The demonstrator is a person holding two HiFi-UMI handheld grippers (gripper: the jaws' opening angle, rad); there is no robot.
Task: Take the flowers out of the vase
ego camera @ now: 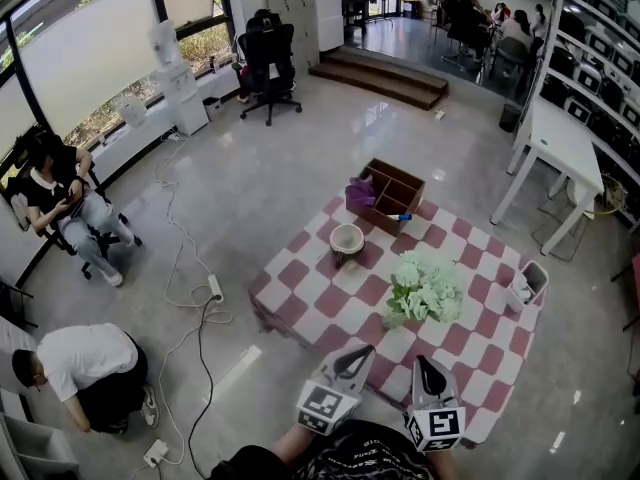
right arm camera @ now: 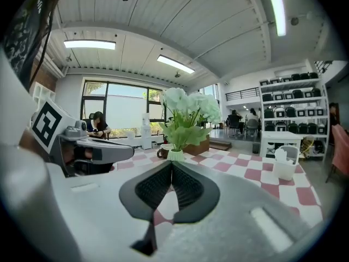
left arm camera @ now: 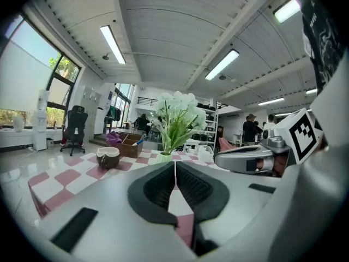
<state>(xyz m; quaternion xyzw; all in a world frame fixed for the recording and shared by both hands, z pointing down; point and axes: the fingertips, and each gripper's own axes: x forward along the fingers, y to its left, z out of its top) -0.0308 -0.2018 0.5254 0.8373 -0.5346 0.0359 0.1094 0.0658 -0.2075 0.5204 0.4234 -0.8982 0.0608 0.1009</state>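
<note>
A bunch of white flowers with green leaves [ego camera: 425,286] stands in a small pale vase on the pink-and-white checked table [ego camera: 330,308]. The same flowers [left arm camera: 175,116] rise straight ahead in the left gripper view, with the vase [left arm camera: 163,158] at their foot. In the right gripper view the flowers [right arm camera: 188,116] and vase [right arm camera: 175,155] are also dead ahead. My left gripper [ego camera: 360,352] and right gripper [ego camera: 425,362] hover side by side over the table's near edge, short of the flowers. Both are shut with nothing between the jaws.
A brown wooden box [ego camera: 385,194] with a purple cloth sits at the table's far side, a coconut-shell bowl [ego camera: 347,240] in front of it. A white container [ego camera: 527,285] stands at the right edge. Two people [ego camera: 85,363] are at the left, cables on the floor.
</note>
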